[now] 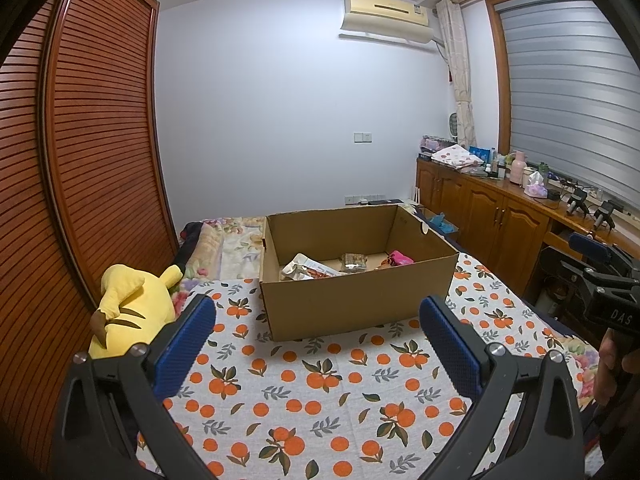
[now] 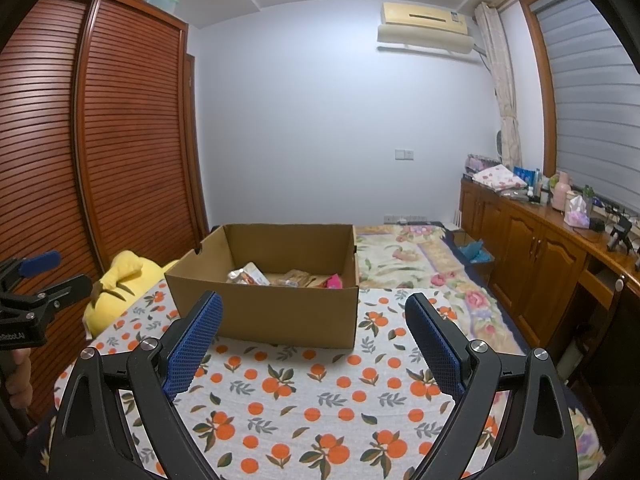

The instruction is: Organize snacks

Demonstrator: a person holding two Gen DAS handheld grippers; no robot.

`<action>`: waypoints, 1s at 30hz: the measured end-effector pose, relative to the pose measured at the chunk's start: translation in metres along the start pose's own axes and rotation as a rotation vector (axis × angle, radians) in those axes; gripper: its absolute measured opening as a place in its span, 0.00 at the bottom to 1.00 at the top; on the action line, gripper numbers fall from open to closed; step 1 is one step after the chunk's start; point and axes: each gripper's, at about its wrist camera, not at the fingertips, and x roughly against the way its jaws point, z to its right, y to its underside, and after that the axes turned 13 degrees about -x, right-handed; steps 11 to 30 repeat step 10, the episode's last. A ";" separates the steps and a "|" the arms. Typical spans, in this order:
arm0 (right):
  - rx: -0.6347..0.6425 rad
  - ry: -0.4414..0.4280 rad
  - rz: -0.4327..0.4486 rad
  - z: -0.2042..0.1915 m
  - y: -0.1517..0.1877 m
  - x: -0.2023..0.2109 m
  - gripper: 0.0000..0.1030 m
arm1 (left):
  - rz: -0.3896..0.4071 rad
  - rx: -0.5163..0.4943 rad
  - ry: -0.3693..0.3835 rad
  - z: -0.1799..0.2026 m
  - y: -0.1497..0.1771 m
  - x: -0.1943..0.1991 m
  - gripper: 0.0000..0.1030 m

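Left wrist view: L gripper (image 1: 316,316) is held low over the cloth (image 1: 320,408), tilted a bit down, jaws spread wide w/ nothing between them; blue pads (image 1: 186,344) face each other. R gripper (image 1: 600,276) is seen at the right edge, gripped by a hand (image 1: 610,364). In the right wrist view, R gripper (image 2: 314,314) is posed the same way, jaws wide apart & empty, and the L one pokes in at the left edge.

Orange-print cloth is spread under both grippers. Box (image 1: 356,300) is set on it just ahead, open-topped, apart from both sets of fingers. Snacks (image 1: 308,270) are seen inside on the box floor: a whitish packet at left, a brown pack (image 1: 354,262) mid, a pink one (image 1: 400,258) at right. Near box wall hides their lower parts.

Yellow plush (image 1: 128,312) is lying left of the box, beside the L finger, against the wardrobe (image 1: 92,160). Floral bedding (image 2: 412,256) is seen behind and right of the box. Cabinets (image 2: 532,256) w/ clutter on top are lined along the right wall; an AC unit (image 2: 424,24) is mounted high on the far wall.
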 end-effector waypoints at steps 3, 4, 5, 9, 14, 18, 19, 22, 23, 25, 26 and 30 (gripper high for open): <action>0.000 0.001 0.000 0.000 0.000 0.000 0.92 | 0.000 0.000 0.000 0.000 0.000 0.000 1.00; 0.000 -0.001 -0.001 0.000 0.000 0.000 0.92 | -0.001 0.000 -0.001 0.000 0.000 0.000 1.00; -0.001 -0.001 -0.001 0.000 0.000 0.000 0.92 | -0.002 0.000 0.000 0.000 0.000 0.000 1.00; -0.001 0.000 -0.001 0.001 0.000 0.000 0.92 | -0.004 -0.002 -0.001 -0.001 0.001 0.000 1.00; -0.001 -0.001 -0.002 0.001 0.000 0.000 0.92 | -0.004 -0.003 0.000 -0.002 0.001 -0.001 1.00; -0.001 -0.001 -0.002 0.001 0.000 0.000 0.92 | -0.004 -0.003 0.000 -0.002 0.001 -0.001 1.00; -0.001 -0.001 -0.002 0.001 0.000 0.000 0.92 | -0.004 -0.003 0.000 -0.002 0.001 -0.001 1.00; -0.001 -0.001 -0.002 0.001 0.000 0.000 0.92 | -0.004 -0.003 0.000 -0.002 0.001 -0.001 1.00; -0.001 -0.001 -0.002 0.001 0.000 0.000 0.92 | -0.004 -0.003 0.000 -0.002 0.001 -0.001 1.00; -0.001 -0.001 -0.002 0.001 0.000 0.000 0.92 | -0.004 -0.003 0.000 -0.002 0.001 -0.001 1.00; -0.001 -0.001 -0.002 0.001 0.000 0.000 0.92 | -0.004 -0.003 0.000 -0.002 0.001 -0.001 1.00; -0.001 -0.001 -0.002 0.001 0.000 0.000 0.92 | -0.004 -0.003 0.000 -0.002 0.001 -0.001 1.00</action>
